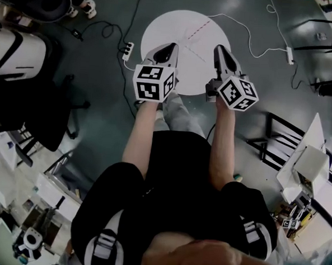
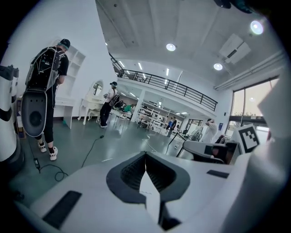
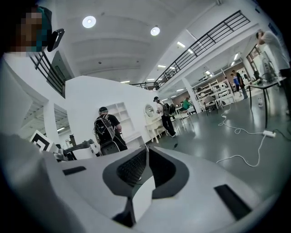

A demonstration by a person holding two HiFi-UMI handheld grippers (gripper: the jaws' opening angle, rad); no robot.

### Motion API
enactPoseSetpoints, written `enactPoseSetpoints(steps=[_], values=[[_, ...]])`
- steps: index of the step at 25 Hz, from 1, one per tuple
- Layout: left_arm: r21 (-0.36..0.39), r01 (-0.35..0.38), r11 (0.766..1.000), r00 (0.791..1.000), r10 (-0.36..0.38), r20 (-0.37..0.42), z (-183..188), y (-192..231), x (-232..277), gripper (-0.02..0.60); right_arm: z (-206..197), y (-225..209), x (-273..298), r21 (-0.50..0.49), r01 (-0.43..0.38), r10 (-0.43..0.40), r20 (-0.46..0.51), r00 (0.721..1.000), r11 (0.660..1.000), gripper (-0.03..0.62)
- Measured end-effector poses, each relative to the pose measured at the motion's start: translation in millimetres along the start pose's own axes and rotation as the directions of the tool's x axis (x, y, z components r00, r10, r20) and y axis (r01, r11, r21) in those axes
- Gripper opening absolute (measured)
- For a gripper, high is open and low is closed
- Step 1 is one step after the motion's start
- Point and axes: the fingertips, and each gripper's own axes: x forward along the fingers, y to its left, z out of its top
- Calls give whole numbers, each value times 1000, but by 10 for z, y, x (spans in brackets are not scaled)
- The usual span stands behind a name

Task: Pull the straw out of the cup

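While no cup shows, left claw (image 1: 172, 46) and right claw (image 1: 219, 48) hang closed, empty, over the round surface (image 1: 181, 26); find the cup first.

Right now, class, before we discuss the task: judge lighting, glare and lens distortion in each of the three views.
Head view: even light, sharp, the white round table the brightest patch. Left gripper view: strong fisheye, black corners, ceiling lights flare, balcony railing bows. Right gripper view: same fisheye; glossy floor carries pale reflections.
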Motion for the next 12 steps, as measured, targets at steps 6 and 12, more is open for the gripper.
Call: enactPoseSetpoints(steps=[6, 12], values=[[-4, 6, 1000, 998, -7, -63, -58, 70, 383, 9, -192, -350, 278, 43, 48, -46, -52, 998, 998, 23], [-15, -15, 1000, 992, 13, -124, -174, 202, 741, 9, -407, -666, 590, 91, 50, -39, -124, 992, 995, 98]])
